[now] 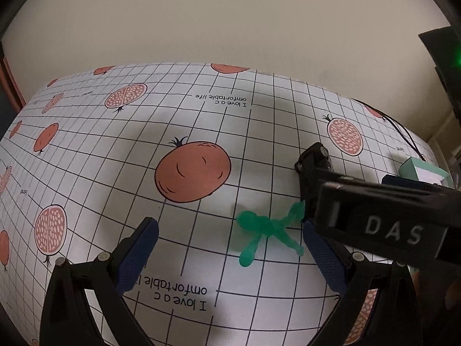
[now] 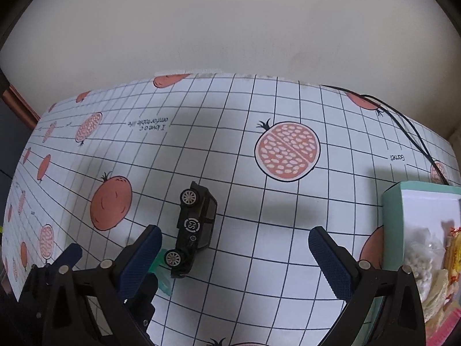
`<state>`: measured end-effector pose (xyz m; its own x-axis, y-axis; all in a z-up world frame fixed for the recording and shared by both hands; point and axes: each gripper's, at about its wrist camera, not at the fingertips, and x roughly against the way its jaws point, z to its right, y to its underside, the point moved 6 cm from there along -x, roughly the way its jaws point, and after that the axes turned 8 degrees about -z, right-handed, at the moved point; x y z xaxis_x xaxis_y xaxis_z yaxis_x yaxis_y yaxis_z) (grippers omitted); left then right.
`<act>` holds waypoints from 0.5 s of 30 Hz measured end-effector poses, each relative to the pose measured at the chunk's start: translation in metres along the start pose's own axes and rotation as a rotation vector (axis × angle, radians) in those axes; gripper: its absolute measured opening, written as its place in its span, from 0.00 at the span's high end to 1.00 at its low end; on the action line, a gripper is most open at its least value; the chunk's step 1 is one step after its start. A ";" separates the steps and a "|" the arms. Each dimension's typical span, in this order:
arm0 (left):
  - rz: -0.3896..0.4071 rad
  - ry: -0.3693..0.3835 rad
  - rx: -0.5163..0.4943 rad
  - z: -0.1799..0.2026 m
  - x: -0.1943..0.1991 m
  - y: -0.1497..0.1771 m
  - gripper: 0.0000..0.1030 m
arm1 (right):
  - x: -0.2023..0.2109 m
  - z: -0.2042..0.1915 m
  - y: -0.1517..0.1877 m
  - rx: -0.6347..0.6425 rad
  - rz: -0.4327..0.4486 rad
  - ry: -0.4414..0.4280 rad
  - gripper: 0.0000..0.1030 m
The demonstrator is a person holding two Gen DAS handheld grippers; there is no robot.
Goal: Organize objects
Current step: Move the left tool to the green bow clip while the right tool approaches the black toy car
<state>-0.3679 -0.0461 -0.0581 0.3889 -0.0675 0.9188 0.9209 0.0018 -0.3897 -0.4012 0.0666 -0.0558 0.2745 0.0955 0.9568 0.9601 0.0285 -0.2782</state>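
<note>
1. Nearest to me in the left wrist view is my left tool (image 1: 230,248), its blue pads spread wide with nothing between them; it hangs low over the worktop (image 1: 115,173).
2. Just beyond that gap lies the green figure (image 1: 268,230), flat on the pomegranate-print cloth. Its long axis runs left to right across the tool's opening, head to the left, legs to the right. It sits toward the right pad, so I judge a small shift right would centre it.
3. My right tool (image 2: 234,248) is likewise parted and empty. Its body crosses the right of the left view, close over the figure's feet.
4. In the right wrist view, the black toy car (image 2: 194,227) lies on its side, wheels facing left, just beyond and inside the left pad. Its long axis runs near to far, roughly along the fingers, so closing would pinch it across its narrow width once the tool moves left.
5. A sliver of the green figure shows beside the car's near end, behind that left pad; whether they touch I cannot tell.
6. The relation that matters: the left tool is nearer the figure, the right tool nearer the car.
7. Further right stands a mint-green box (image 2: 403,201) holding packets, likely the destination.
8. Farthest off, a black cable (image 2: 403,121) trails over the far right corner.
</note>
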 end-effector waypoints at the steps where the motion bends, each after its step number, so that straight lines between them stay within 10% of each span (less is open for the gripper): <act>1: -0.001 0.000 0.000 0.000 -0.001 0.000 0.03 | -0.001 0.000 0.000 0.001 -0.002 0.002 0.00; 15: 0.001 0.000 0.020 -0.004 -0.005 0.000 0.04 | -0.006 -0.002 0.000 0.000 -0.003 0.023 0.36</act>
<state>-0.3700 -0.0495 -0.0631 0.3898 -0.0672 0.9185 0.9209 0.0221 -0.3892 -0.4028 0.0644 -0.0610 0.2728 0.0724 0.9593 0.9609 0.0287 -0.2754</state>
